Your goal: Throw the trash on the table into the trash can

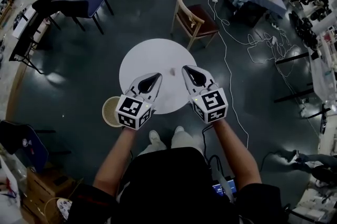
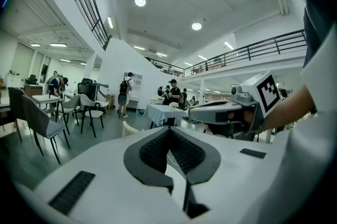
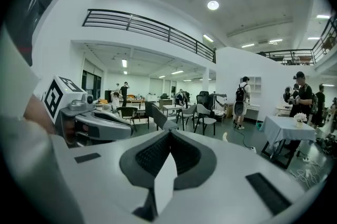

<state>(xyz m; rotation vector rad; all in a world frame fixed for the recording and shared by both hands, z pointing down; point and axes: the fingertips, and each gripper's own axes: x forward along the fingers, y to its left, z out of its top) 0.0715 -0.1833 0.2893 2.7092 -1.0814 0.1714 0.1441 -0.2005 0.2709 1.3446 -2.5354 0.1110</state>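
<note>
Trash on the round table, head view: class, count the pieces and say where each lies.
1. A small scrap lies near the middle of the table, between the tips of the left gripper and right gripper. The grippers may hide more.

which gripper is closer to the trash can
Left. The left gripper is just beside the trash can, which stands on the floor by the table edge; the right gripper is farther off, over the table's other side.
</note>
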